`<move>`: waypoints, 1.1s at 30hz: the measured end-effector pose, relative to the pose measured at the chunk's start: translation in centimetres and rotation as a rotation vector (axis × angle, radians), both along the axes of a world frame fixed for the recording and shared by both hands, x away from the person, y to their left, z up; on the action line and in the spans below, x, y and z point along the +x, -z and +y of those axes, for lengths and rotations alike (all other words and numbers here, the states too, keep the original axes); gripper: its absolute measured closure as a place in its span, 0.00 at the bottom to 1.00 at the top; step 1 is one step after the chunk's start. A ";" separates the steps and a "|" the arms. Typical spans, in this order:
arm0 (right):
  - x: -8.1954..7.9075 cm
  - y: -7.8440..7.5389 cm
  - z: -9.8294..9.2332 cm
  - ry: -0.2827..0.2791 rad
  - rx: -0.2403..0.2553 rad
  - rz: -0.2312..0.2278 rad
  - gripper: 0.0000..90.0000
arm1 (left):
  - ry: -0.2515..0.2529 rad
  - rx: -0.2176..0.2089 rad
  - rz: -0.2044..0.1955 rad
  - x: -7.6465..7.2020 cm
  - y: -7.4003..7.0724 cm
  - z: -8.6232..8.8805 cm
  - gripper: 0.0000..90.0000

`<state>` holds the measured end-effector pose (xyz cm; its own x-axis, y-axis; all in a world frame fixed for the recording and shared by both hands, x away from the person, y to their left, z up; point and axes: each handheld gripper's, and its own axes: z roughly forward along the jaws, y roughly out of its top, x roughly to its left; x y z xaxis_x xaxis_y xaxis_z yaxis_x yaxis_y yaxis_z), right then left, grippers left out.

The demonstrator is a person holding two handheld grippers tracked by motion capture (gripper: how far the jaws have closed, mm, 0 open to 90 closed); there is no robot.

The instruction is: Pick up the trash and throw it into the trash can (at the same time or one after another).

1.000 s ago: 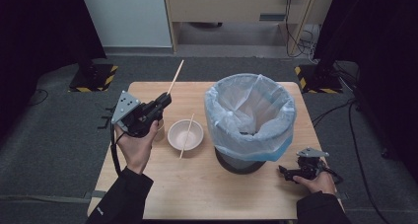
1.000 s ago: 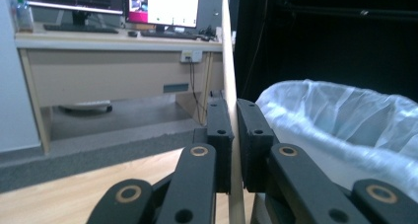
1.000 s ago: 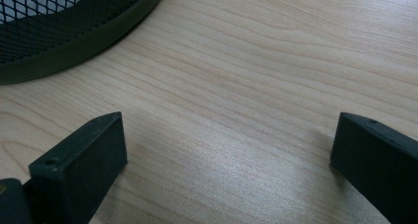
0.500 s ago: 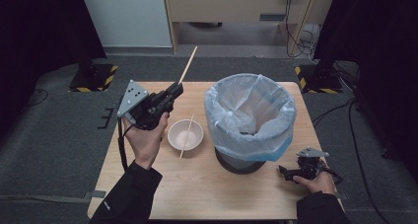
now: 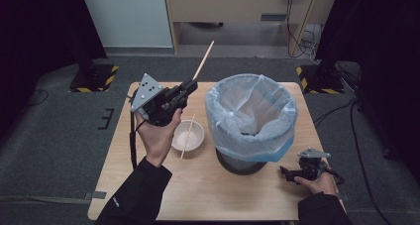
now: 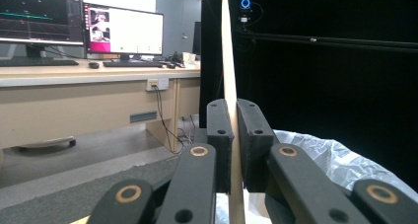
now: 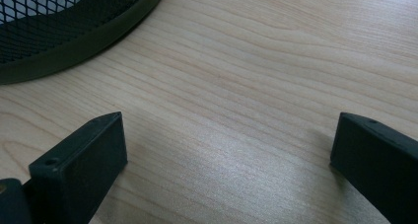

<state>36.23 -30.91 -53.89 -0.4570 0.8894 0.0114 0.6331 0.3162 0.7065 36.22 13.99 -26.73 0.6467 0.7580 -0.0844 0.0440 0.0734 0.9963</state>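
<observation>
My left gripper (image 5: pixel 192 84) is raised above the table's left half, shut on a wooden chopstick (image 5: pixel 203 60) that slants up and away from its tip. In the left gripper view the chopstick (image 6: pixel 227 61) stands pinched between the two black pads (image 6: pixel 218 130). A white bowl (image 5: pixel 187 135) sits just below the hand, with a second chopstick (image 5: pixel 186 138) lying across it. A mesh bin lined with a pale blue bag (image 5: pixel 251 113) stands in the table's middle. My right gripper (image 5: pixel 285 173) rests on the table at the front right, jaws wide open over bare wood (image 7: pixel 231 150).
The wooden table (image 5: pixel 148 195) ends close behind the bin. The bin's black mesh base (image 7: pixel 64 31) lies just ahead of the right gripper. A desk with monitors (image 6: pixel 84 24) stands beyond the table. Yellow-striped stand feet (image 5: pixel 94 79) sit on the grey floor.
My left gripper has risen and moved right toward the bin, carrying the chopstick with it. The right gripper has stayed put.
</observation>
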 end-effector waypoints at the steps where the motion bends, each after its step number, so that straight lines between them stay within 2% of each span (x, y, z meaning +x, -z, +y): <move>1: 0.0 0.0 0.0 0.000 0.000 0.000 0.01 | 0.004 0.000 -0.001 0.0 -0.1 -0.2 0.94; 19: 0.0 0.0 0.0 0.000 0.000 0.000 0.01 | 0.066 0.000 0.000 0.7 -0.8 -4.1 0.94; 33: 0.0 0.0 0.0 0.000 0.001 -0.003 0.01 | 0.100 0.012 -0.014 1.1 -1.5 -6.7 0.94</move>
<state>36.25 -30.91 -53.91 -0.4566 0.8896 0.0109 0.6309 0.3152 0.7090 37.31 7.31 -25.28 0.7205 0.6903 -0.0661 0.0365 0.0574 0.9977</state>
